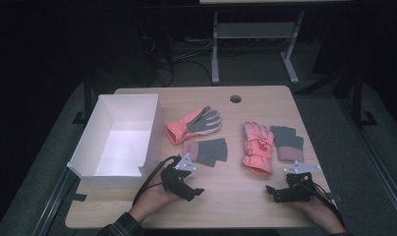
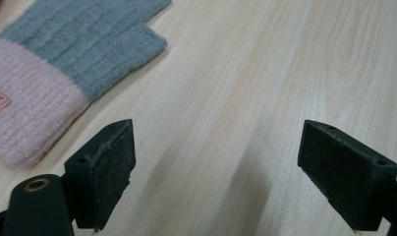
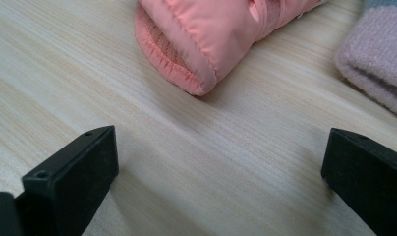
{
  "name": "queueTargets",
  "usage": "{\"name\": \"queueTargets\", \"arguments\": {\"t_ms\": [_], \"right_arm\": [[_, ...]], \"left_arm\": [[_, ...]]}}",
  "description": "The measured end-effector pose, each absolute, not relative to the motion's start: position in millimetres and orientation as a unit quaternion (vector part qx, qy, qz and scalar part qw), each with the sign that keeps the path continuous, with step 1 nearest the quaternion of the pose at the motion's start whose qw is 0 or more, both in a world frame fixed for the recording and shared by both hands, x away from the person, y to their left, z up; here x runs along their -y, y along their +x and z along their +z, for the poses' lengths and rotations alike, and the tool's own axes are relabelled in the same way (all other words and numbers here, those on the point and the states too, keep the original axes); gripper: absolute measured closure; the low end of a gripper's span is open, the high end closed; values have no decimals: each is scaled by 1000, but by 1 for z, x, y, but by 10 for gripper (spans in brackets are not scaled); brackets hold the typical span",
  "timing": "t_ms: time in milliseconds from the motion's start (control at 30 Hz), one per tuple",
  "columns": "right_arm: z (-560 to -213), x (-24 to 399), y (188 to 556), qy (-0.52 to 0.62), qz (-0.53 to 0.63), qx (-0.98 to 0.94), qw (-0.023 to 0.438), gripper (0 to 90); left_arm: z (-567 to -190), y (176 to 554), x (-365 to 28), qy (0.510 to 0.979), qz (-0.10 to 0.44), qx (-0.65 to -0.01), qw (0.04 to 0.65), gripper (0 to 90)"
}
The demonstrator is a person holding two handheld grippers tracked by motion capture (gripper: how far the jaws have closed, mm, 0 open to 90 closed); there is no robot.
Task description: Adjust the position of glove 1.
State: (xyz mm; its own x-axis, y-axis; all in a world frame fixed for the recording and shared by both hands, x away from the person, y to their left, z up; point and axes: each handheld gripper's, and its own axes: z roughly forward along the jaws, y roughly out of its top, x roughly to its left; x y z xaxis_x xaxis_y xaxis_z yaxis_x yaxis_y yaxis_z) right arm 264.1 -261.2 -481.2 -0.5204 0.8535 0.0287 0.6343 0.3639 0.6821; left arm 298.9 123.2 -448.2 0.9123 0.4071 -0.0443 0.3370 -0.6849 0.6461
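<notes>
Four gloves lie on the wooden table point(image 1: 236, 196). A pink glove with a grey palm point(image 1: 194, 124) sits left of centre, and a grey knit mitten with a pink cuff point(image 1: 206, 151) point(image 2: 64, 73) lies just below it. To the right are a puffy pink ski glove point(image 1: 258, 146) point(image 3: 221, 34) and a second grey knit mitten point(image 1: 288, 142) point(image 3: 378, 69). My left gripper point(image 1: 196, 192) point(image 2: 218, 172) hovers open near the front edge, just below the left mitten. Below the ski glove's cuff, my right gripper point(image 1: 271, 192) point(image 3: 221, 177) stands open with nothing between its jaws.
A white open box point(image 1: 119, 133) stands at the table's left side, close to my left hand. A round cable hole point(image 1: 235, 99) is at the table's back edge. Another desk's legs point(image 1: 255, 44) and cables lie on the dark floor beyond.
</notes>
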Motion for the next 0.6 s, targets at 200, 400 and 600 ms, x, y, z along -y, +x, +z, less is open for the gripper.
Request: {"name": "queueTargets", "arguments": {"t_ms": [200, 400, 600], "right_arm": [[-469, 263, 262, 455, 335, -809, 162, 3], [-466, 268, 262, 461, 335, -804, 171, 3], [-461, 267, 261, 460, 344, -799, 176, 3]], "left_arm": [[-443, 300, -125, 911, 50, -207, 354, 139], [-441, 299, -123, 911, 54, -203, 354, 140], [-434, 304, -120, 908, 49, -211, 360, 269]]}}
